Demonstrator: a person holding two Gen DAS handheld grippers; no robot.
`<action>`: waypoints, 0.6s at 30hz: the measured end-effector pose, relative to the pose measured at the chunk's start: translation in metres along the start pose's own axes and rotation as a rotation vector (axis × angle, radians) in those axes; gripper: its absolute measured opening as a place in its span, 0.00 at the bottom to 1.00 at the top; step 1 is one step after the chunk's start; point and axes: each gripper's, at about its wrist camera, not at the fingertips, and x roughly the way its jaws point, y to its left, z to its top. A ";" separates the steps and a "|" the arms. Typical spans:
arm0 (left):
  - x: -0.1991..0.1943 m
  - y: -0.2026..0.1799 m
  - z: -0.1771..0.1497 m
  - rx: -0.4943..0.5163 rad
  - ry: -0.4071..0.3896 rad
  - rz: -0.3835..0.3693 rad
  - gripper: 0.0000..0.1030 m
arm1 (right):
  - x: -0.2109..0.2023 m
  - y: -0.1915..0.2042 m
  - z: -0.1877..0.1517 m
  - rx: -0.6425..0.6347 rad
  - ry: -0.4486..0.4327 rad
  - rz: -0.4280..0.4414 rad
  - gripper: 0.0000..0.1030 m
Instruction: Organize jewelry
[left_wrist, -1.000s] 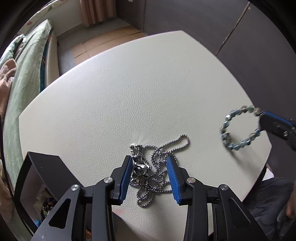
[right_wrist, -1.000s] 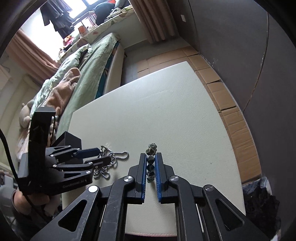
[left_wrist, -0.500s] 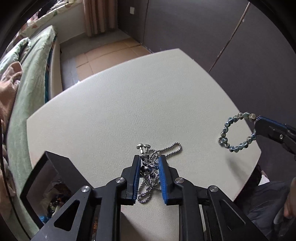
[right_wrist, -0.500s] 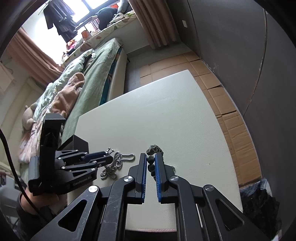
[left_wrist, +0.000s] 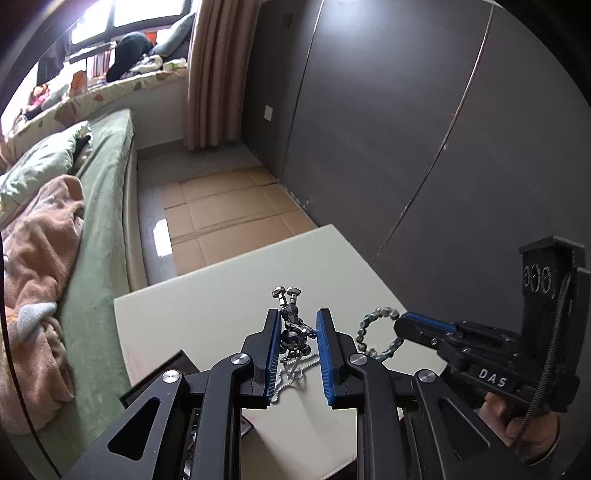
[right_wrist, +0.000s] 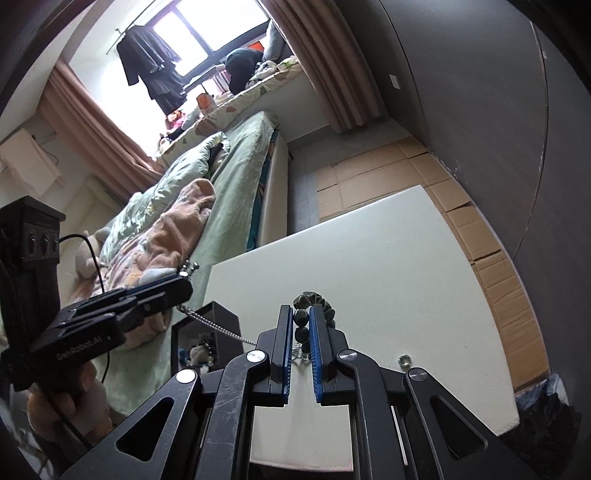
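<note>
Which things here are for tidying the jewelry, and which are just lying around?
For the job:
- ball-chain necklace with pendant, in the left hand-held gripper
- bead bracelet, in the right hand-held gripper
- black box holding trinkets
- small ring on the white table

Just lying about:
- bed
- pink blanket
- curtains

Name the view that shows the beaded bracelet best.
The left wrist view: the beaded bracelet hangs there as an open ring from the right gripper. The right wrist view shows only a few dark beads between its pads.
</note>
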 end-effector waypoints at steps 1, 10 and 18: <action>-0.008 0.001 0.005 0.001 -0.016 0.003 0.20 | 0.000 0.003 0.001 0.003 -0.006 0.008 0.10; -0.082 0.007 0.047 0.039 -0.145 0.083 0.19 | -0.001 0.028 0.005 0.019 -0.079 0.116 0.10; -0.139 0.011 0.070 0.055 -0.246 0.147 0.19 | 0.011 0.058 0.002 -0.013 -0.105 0.229 0.10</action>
